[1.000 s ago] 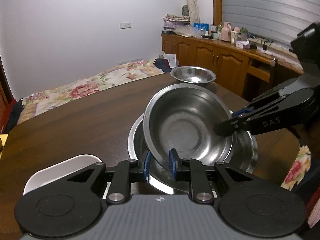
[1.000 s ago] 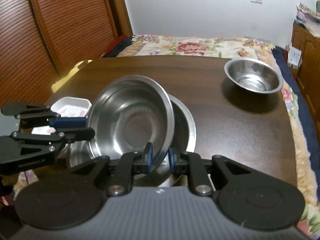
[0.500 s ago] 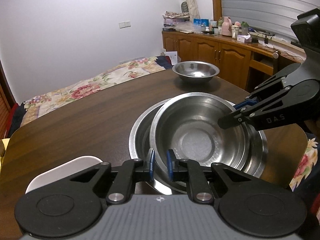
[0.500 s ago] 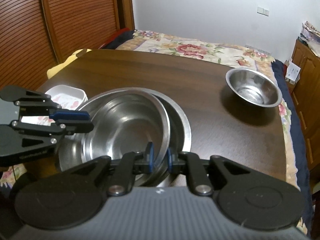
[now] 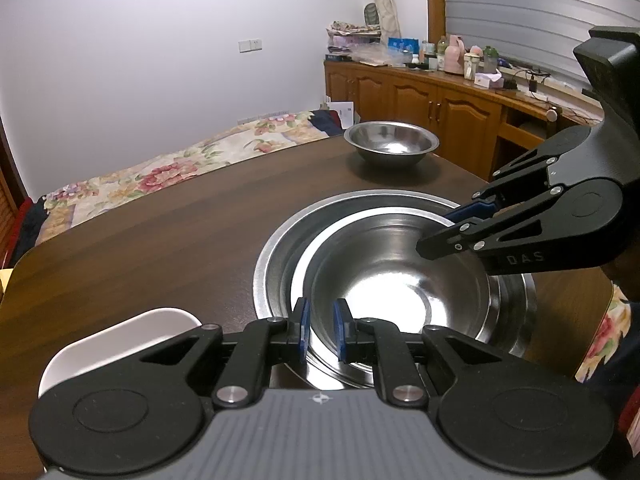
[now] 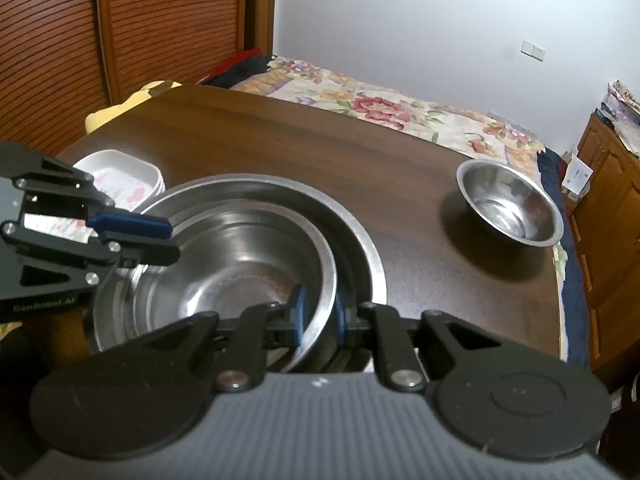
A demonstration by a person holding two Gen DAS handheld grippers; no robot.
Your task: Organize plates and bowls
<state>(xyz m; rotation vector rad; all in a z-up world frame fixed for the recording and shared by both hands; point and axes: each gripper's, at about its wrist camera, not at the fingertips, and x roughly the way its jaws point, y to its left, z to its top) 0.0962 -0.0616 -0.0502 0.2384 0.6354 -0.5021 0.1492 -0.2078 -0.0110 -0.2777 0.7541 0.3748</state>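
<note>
Both the left gripper (image 5: 319,330) and right gripper (image 6: 319,316) pinch opposite rim edges of the inner steel bowl (image 5: 400,280), nested in the larger basin (image 5: 276,248). Judged rigid, light, slippery (thin rim is the only purchase).

I am looking into a bedroom at home. I see a bed with a flowery blanket (image 6: 384,108), a brown wooden table (image 5: 160,240), wooden cupboards (image 5: 420,104) with bottles on top, and slatted wooden doors (image 6: 160,20).
</note>
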